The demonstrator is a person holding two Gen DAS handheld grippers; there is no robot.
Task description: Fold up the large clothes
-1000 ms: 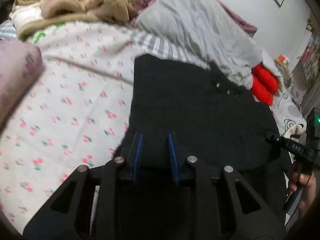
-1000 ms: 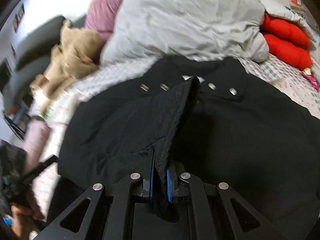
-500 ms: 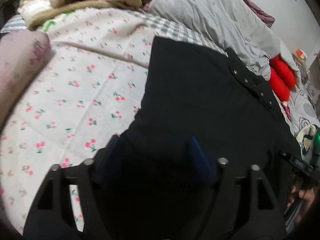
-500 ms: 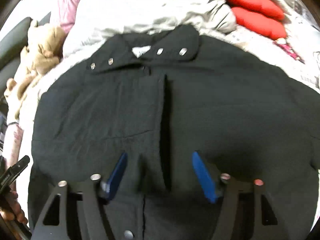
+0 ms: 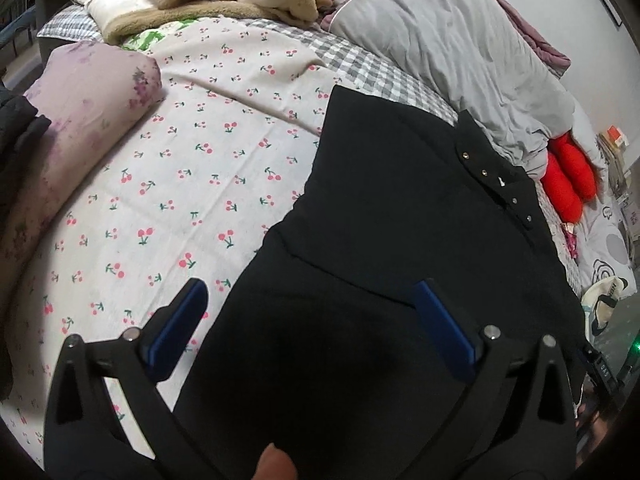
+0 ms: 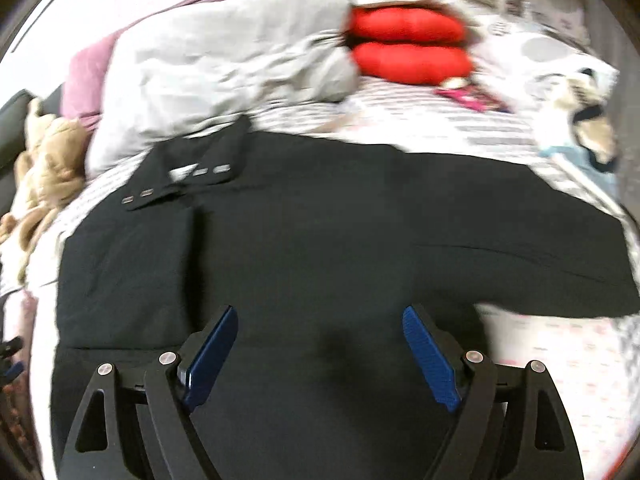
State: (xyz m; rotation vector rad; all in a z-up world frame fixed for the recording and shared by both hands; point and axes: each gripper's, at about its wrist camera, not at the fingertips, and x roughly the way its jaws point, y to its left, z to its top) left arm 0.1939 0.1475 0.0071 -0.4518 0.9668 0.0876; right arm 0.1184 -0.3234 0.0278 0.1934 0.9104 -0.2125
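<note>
The black coat [image 5: 400,208] lies flat on the bed [image 5: 180,184]; left gripper [image 5: 312,300] and right gripper [image 6: 320,324] hover released, collar at 11 o'clock.

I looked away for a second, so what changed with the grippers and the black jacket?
Both let go. The right gripper, shut on the black jacket's front edge a second ago, is open; the flap lies flat. The left gripper opened too. The jacket stays spread on the cherry-print sheet.

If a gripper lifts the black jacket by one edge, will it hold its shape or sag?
The black jacket lies flat and creased on the bed, so it would probably sag. Its wide spread suggests one edge would trail, and it looks fairly heavy.
</note>
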